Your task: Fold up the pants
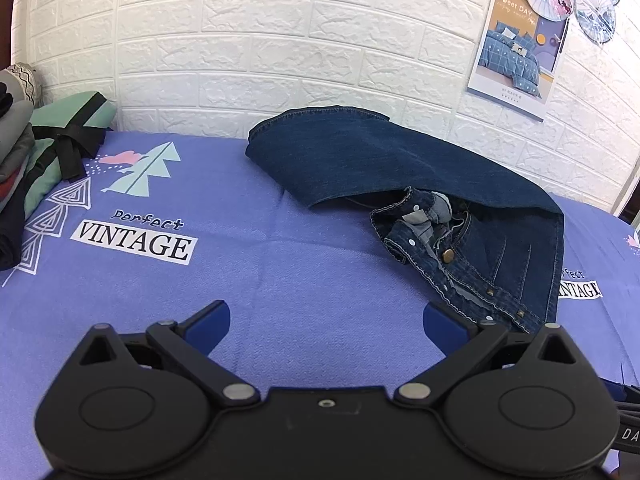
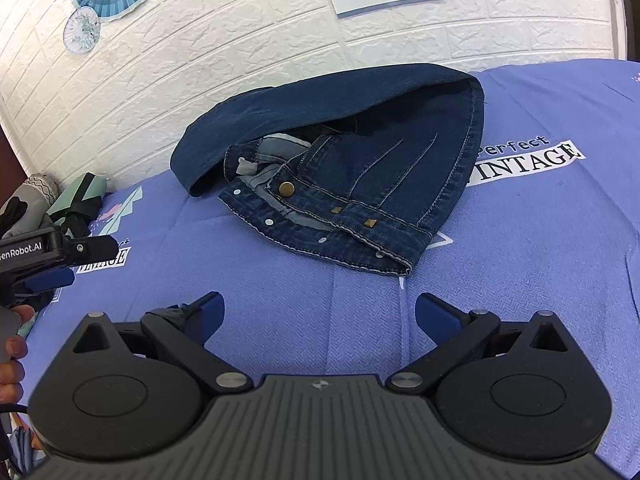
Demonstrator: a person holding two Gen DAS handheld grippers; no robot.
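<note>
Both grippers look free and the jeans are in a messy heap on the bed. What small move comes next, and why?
Probably ease the right gripper forward to the waistband of the jeans. Both grippers are open and hold nothing, a leg lies flopped over the unbuttoned waist, and that edge lies just ahead of the right fingers. The left gripper could then take the waistband's other end.

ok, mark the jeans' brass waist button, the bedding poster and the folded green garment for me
brass waist button (image 2: 287,188): right wrist view, centre of the button face.
bedding poster (image 1: 516,48): left wrist view, on the printed bed photo.
folded green garment (image 1: 60,120): left wrist view, top green panel beside the black strap.
</note>
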